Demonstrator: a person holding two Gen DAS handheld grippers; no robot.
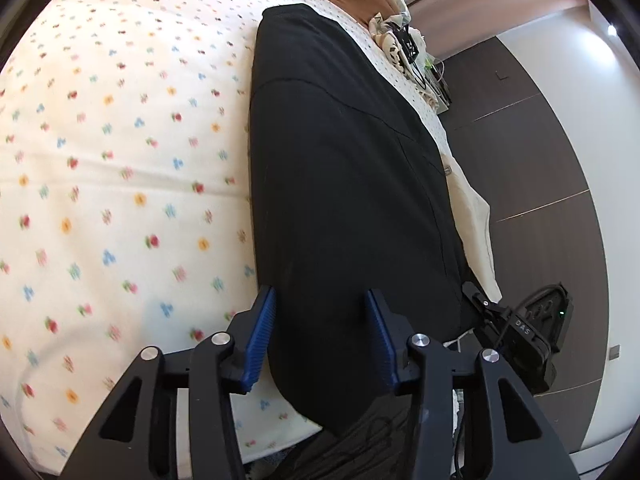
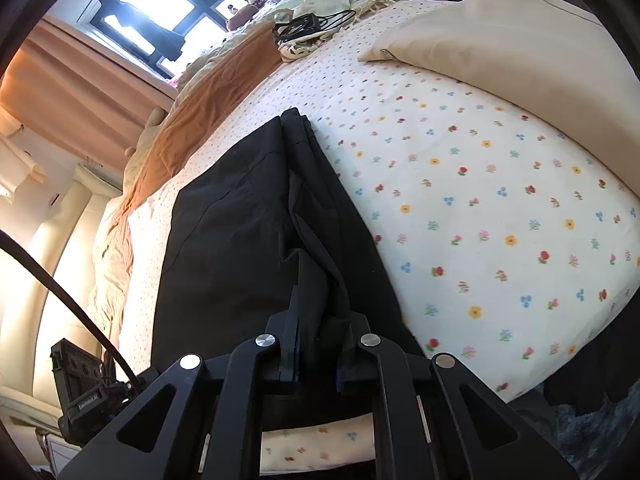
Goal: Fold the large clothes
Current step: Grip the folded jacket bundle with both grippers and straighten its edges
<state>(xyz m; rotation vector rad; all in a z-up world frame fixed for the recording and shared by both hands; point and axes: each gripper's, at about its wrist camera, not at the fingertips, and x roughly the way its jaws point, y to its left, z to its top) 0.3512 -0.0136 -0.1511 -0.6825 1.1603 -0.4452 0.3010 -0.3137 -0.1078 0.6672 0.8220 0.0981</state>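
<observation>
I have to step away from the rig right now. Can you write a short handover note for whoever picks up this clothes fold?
Right hand-held gripper: shut on a bunched near edge of the black garment.
Left hand-held gripper: open, blue pads either side of the garment's near end, not pressing it.
Garment: lies lengthwise as a long strip on the floral bedsheet, near the bed's edge. A cream pillow and a brown blanket are further up the bed.
Done: it looks folded lengthwise already.
Left: close the left gripper on the near end, then probably bring that end over toward the far end.
</observation>
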